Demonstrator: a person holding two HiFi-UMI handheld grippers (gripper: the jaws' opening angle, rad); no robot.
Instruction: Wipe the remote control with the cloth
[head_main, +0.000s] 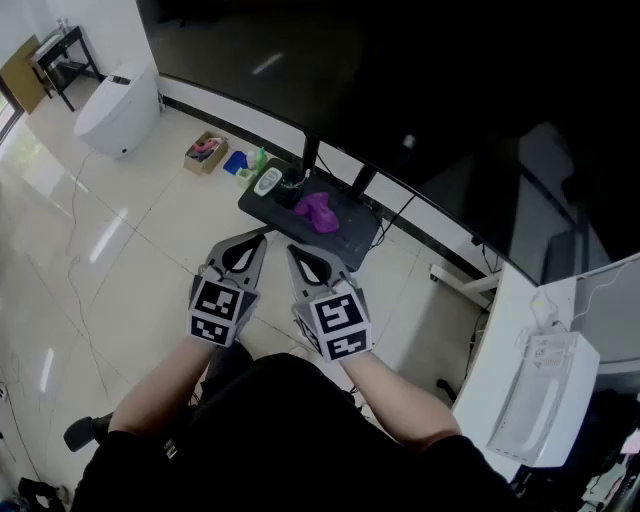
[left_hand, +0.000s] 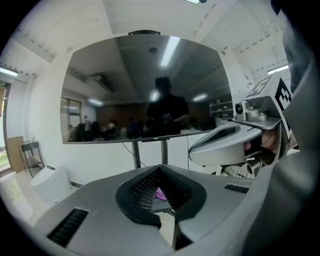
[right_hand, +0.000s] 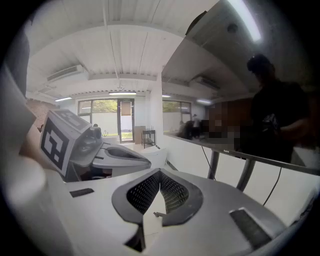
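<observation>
Remote control (head_main: 268, 181): a small pale handset lying flat on the dark shelf (head_main: 352, 238) at the foot of the big screen's stand, toward the shelf's 10 o'clock corner. A small dark object touches or nearly touches it at its 3 o'clock side; what that is cannot be made out. The purple cloth (head_main: 318, 212) sits crumpled at about 4 o'clock from the remote, near it but apart from it.

Both tools are held side by side at 6 o'clock from the shelf, well short of it. The left gripper (head_main: 260, 238) has its jaws pressed together with nothing between them. Only a sliver of the purple cloth far beyond shows through the opening behind the jaws. The right gripper (head_main: 292, 250) is likewise closed and empty, its tips meeting in a clean line.

By its looks the remote is light, rigid and smooth-cased, so it will probably skate on the shelf under a wiping stroke. It wants pinning, best taken across its narrow width by the long edges, away from the buttons. The cloth looks soft and limp and should bunch easily. A raised fold on top of the heap is the likely place to pinch, and both pairs of jaws must open first.
</observation>
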